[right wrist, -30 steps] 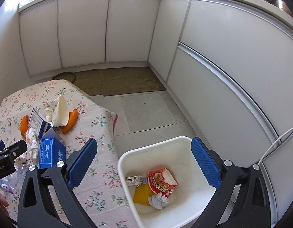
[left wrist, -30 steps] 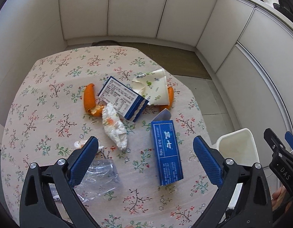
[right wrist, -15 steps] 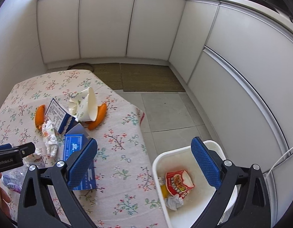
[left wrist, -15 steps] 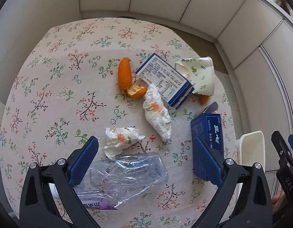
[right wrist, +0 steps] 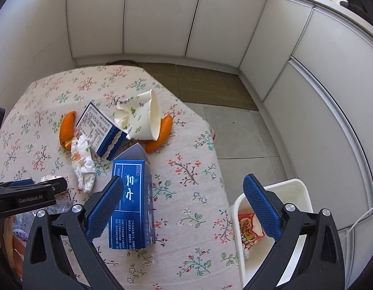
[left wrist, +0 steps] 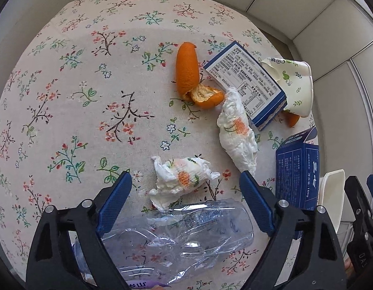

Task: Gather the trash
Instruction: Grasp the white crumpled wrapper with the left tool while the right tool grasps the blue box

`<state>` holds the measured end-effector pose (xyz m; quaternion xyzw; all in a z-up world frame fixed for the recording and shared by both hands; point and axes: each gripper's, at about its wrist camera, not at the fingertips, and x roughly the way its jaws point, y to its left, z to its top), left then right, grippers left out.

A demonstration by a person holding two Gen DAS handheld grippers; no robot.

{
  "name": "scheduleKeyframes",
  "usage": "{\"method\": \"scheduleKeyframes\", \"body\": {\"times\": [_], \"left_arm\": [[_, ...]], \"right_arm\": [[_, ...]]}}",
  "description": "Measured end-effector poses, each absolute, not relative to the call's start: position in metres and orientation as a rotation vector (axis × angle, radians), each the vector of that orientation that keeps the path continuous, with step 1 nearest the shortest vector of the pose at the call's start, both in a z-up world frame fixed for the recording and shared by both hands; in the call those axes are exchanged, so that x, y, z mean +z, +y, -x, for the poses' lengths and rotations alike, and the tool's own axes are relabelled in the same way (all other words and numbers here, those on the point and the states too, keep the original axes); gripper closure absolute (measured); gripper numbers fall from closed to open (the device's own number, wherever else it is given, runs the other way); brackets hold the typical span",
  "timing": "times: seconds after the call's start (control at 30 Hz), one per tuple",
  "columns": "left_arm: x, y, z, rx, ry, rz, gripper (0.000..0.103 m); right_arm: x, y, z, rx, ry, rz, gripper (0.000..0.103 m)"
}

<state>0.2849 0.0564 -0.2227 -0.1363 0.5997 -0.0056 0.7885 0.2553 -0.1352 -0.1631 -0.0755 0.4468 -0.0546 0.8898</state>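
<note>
A crushed clear plastic bottle [left wrist: 186,236] lies on the floral tablecloth [left wrist: 77,96], between the fingers of my left gripper [left wrist: 185,205]. Its jaws are closing around the bottle, and I see no pad pressing on it. A crumpled tissue [left wrist: 181,181] sits just past the fingertips. My right gripper [right wrist: 182,207] hangs open and empty over the table's edge. Its left finger is above the blue carton [right wrist: 132,203]. Its right finger is above the white bin [right wrist: 295,188].
Farther off lie an orange peel [left wrist: 186,72], a blue-and-white box [left wrist: 247,84], a squashed paper cup [left wrist: 295,84] and a second tissue [left wrist: 237,133]. The bin holds a red wrapper [right wrist: 249,227]. White cabinets [right wrist: 162,17] ring the floor.
My left gripper came down and back toward the near table edge, so the bottle now sits between narrower jaws. The right gripper swung left from over the bin to the table's edge.
</note>
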Motion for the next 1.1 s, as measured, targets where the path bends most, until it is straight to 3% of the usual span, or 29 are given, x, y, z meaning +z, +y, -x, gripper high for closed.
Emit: {"method": "scheduleKeyframes", "body": {"times": [0.17, 0.23, 0.47, 0.9, 0.97, 1.03, 1.1], "left_arm": [[-0.235, 0.05, -0.291, -0.024, 1.307, 0.238, 0.038], [-0.233, 0.047, -0.291, -0.032, 1.29, 0.201, 0.059], [-0.227, 0.044, -0.29, -0.068, 1.258, 0.159, 0.062], [-0.163, 0.065, -0.264, -0.081, 1.106, 0.219, 0.062], [-0.157, 0.066, -0.264, -0.07, 1.079, 0.206, 0.062], [-0.152, 0.072, -0.262, -0.058, 1.057, 0.2, 0.062], [-0.151, 0.077, -0.26, -0.048, 1.05, 0.209, 0.062]], "right_arm": [[-0.175, -0.132, -0.263, -0.095, 0.982, 0.137, 0.007], [-0.18, -0.133, -0.265, -0.087, 1.001, 0.123, 0.007], [-0.191, -0.129, -0.273, -0.062, 1.055, 0.08, 0.007], [-0.222, -0.116, -0.294, -0.028, 1.159, 0.039, 0.007], [-0.228, -0.114, -0.296, -0.025, 1.169, 0.036, 0.015], [-0.234, -0.111, -0.299, -0.01, 1.189, 0.042, 0.046], [-0.239, -0.11, -0.3, 0.008, 1.21, 0.032, 0.062]]}}
